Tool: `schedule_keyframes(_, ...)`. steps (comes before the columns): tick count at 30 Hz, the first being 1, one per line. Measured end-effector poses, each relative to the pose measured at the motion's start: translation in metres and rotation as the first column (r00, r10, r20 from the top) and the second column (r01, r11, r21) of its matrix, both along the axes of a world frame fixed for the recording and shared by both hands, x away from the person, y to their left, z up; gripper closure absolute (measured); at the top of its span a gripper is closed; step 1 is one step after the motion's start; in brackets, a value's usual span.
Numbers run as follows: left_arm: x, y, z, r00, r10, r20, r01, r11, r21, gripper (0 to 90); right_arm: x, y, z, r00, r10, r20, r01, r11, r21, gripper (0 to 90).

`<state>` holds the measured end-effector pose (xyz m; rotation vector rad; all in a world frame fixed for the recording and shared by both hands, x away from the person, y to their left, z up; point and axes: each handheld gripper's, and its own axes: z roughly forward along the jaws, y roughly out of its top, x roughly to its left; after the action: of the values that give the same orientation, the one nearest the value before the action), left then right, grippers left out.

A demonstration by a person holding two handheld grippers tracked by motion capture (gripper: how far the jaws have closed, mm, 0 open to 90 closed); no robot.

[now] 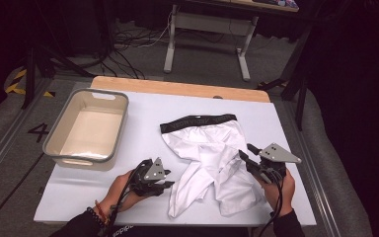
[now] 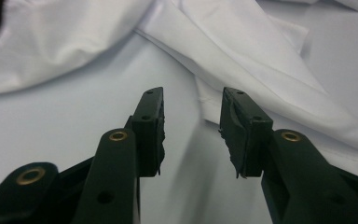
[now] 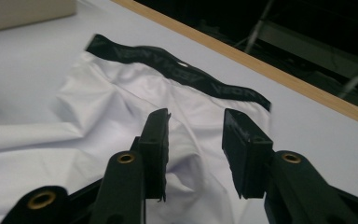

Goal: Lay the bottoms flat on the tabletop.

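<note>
Left gripper, near the shorts' near-left leg hem: jaws spread, nothing between them. Right gripper, at the shorts' right side: jaws likewise spread, empty (fabric beneath). The shorts lie rumpled mid-bench, waistband far. Risk: pinching several layers would drag the garment into a bunch. The tub stands left of the shorts. Waistband lettering blurred.

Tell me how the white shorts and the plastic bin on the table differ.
The white shorts lie crumpled and flat on the near middle of the table; the grey-rimmed bin stands upright at the left. The shorts are soft cloth with a black waistband; the bin is rigid, beige inside and empty. The shorts lie between both grippers; the bin stands apart from them. Both rest on the white tabletop.
</note>
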<state>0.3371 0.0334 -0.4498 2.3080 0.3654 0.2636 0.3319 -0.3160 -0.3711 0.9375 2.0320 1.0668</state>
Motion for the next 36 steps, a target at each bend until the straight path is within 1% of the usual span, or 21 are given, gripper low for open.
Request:
schedule_keyframes(2,0.000,-0.006,-0.005,0.9999,-0.007,-0.015,0.007,0.9997,0.024,60.6,-0.001,0.012,0.002,0.9988,0.049,-0.007,-0.049,0.999,0.004,68.3)
schedule_keyframes(5,0.001,-0.013,-0.006,0.9993,-0.030,-0.023,0.030,0.9994,0.020,60.7,-0.001,0.038,0.003,0.9885,0.150,-0.020,-0.150,0.989,0.009,73.9)
schedule_keyframes(6,0.001,-0.015,-0.006,0.9990,-0.035,-0.026,0.036,0.9991,0.022,60.6,-0.001,0.050,0.002,0.9824,0.185,-0.027,-0.185,0.983,0.000,74.5)
schedule_keyframes(9,0.001,-0.019,-0.007,0.9988,-0.042,-0.024,0.043,0.9982,0.042,60.3,0.003,0.078,-0.005,0.9631,0.259,-0.073,-0.262,0.965,-0.028,71.9)
schedule_keyframes(12,0.003,-0.019,-0.009,0.9978,-0.047,-0.047,0.049,0.9983,0.030,60.6,0.010,0.101,-0.014,0.9497,0.291,-0.115,-0.299,0.952,-0.059,66.1)
schedule_keyframes(16,0.003,-0.017,-0.010,0.9953,-0.060,-0.076,0.062,0.9979,0.019,64.7,0.029,0.128,-0.029,0.9294,0.311,-0.198,-0.336,0.935,-0.109,59.9)
schedule_keyframes(17,0.003,-0.017,-0.010,0.9953,-0.061,-0.075,0.063,0.9979,0.018,66.8,0.036,0.136,-0.034,0.9305,0.292,-0.221,-0.328,0.933,-0.149,59.3)
schedule_keyframes(18,0.003,-0.017,-0.010,0.9943,-0.068,-0.082,0.070,0.9975,0.014,68.3,0.039,0.141,-0.037,0.9288,0.289,-0.232,-0.333,0.926,-0.180,59.1)
schedule_keyframes(20,0.003,-0.017,-0.010,0.9932,-0.075,-0.088,0.077,0.9970,0.013,72.8,0.051,0.152,-0.046,0.9263,0.273,-0.259,-0.342,0.899,-0.275,58.9)
schedule_keyframes(21,0.003,-0.017,-0.010,0.9929,-0.072,-0.095,0.073,0.9972,0.014,73.8,0.055,0.155,-0.049,0.9218,0.264,-0.284,-0.342,0.899,-0.274,58.7)
schedule_keyframes(22,0.004,-0.017,-0.010,0.9926,-0.074,-0.096,0.076,0.9969,0.017,75.6,0.061,0.158,-0.053,0.9124,0.254,-0.321,-0.348,0.894,-0.282,58.2)
schedule_keyframes(24,0.003,-0.016,-0.009,0.9933,-0.071,-0.090,0.074,0.9970,0.023,82.3,0.071,0.161,-0.061,0.9189,0.212,-0.333,-0.324,0.885,-0.333,64.4)
schedule_keyframes(26,0.003,-0.017,-0.010,0.9937,-0.073,-0.085,0.075,0.9969,0.022,88.3,0.076,0.161,-0.065,0.9132,0.201,-0.354,-0.328,0.879,-0.346,71.7)
schedule_keyframes(27,0.003,-0.017,-0.009,0.9937,-0.074,-0.084,0.076,0.9969,0.021,88.6,0.078,0.161,-0.066,0.9155,0.196,-0.351,-0.321,0.883,-0.343,75.9)
schedule_keyframes(28,0.003,-0.017,-0.010,0.9938,-0.072,-0.084,0.074,0.9972,0.016,88.9,0.081,0.160,-0.067,0.9142,0.190,-0.358,-0.315,0.890,-0.331,82.9)
schedule_keyframes(29,0.003,-0.017,-0.009,0.9941,-0.069,-0.084,0.071,0.9973,0.018,89.1,0.082,0.160,-0.067,0.9139,0.187,-0.360,-0.312,0.891,-0.329,88.2)
schedule_keyframes(30,0.003,-0.016,-0.009,0.9944,-0.070,-0.079,0.072,0.9972,0.020,89.3,0.082,0.160,-0.067,0.9203,0.177,-0.349,-0.303,0.887,-0.348,90.0)
schedule_keyframes(31,0.002,-0.015,-0.008,0.9963,-0.061,-0.061,0.063,0.9974,0.035,89.4,0.081,0.160,-0.066,0.9231,0.175,-0.342,-0.298,0.888,-0.351,90.0)
schedule_keyframes(34,0.002,-0.009,-0.006,0.9974,-0.040,-0.059,0.043,0.9980,0.047,89.5,0.078,0.151,-0.051,0.9436,0.183,-0.276,-0.267,0.914,-0.305,90.0)
schedule_keyframes(35,0.002,-0.005,-0.006,0.9980,-0.025,-0.058,0.027,0.9989,0.039,89.6,0.077,0.147,-0.045,0.9485,0.184,-0.258,-0.256,0.925,-0.280,90.0)
schedule_keyframes(36,0.003,-0.002,-0.005,0.9979,-0.021,-0.062,0.024,0.9991,0.036,89.6,0.076,0.142,-0.037,0.9486,0.196,-0.248,-0.256,0.937,-0.239,90.0)
